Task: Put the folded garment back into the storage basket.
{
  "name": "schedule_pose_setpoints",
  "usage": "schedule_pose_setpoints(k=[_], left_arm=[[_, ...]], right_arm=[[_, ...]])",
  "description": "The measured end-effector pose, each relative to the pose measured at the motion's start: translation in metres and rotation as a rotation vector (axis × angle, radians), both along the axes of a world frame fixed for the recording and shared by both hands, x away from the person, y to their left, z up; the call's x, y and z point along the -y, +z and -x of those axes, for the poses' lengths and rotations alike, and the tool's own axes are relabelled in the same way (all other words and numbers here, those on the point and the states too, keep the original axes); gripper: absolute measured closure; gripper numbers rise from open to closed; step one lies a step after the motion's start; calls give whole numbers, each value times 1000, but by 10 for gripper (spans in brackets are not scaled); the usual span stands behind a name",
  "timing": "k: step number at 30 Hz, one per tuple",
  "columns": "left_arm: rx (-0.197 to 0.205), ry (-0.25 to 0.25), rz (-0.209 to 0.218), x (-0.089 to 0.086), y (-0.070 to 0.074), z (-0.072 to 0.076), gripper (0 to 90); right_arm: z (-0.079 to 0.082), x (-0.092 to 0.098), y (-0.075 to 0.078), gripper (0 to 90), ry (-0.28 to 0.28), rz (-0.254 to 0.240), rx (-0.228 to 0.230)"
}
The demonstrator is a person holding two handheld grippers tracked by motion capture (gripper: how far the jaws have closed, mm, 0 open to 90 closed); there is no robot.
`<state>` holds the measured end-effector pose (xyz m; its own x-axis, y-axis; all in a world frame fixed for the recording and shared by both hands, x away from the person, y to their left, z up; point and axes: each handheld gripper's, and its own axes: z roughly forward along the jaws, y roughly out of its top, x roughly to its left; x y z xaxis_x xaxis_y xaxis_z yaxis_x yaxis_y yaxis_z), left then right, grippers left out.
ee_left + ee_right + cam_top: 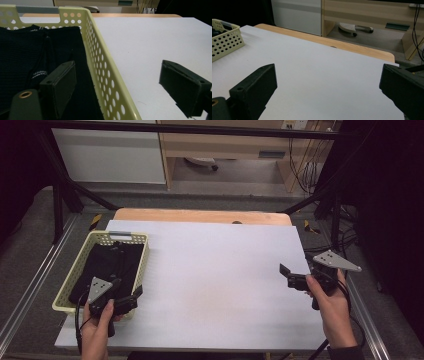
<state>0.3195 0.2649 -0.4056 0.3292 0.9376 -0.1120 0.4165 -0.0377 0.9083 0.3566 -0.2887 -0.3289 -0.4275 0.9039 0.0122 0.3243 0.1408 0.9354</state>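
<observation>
Dark knit garment fills the basket, folds indistinct; left gripper straddles its rim, fingers released; right gripper likewise released over bare bench.

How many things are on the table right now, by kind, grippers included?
Perforated yellow basket: 1
Dark knit garment inside it: 1
Handheld grippers, left gripper and right gripper, both open and empty: 2
Total: 4

Perforated plastic basket, dark, seemingly ribbed knit cloth

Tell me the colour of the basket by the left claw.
Pale yellow basket, shown best in the left gripper view.
</observation>
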Motion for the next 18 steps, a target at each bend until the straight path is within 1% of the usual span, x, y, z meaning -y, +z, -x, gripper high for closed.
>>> schedule_pose_setpoints(k=[5,9,18], left_arm=[[0,-3,1,0,0,0,129],[1,-3,3,0,0,0,122],[3,-3,6,-1,0,0,117]], right_arm=[[6,4,-8,22,1,0,-2],[10,8,-15,26,2,-11,-6],[19,10,-38,30,4,-23,-36]])
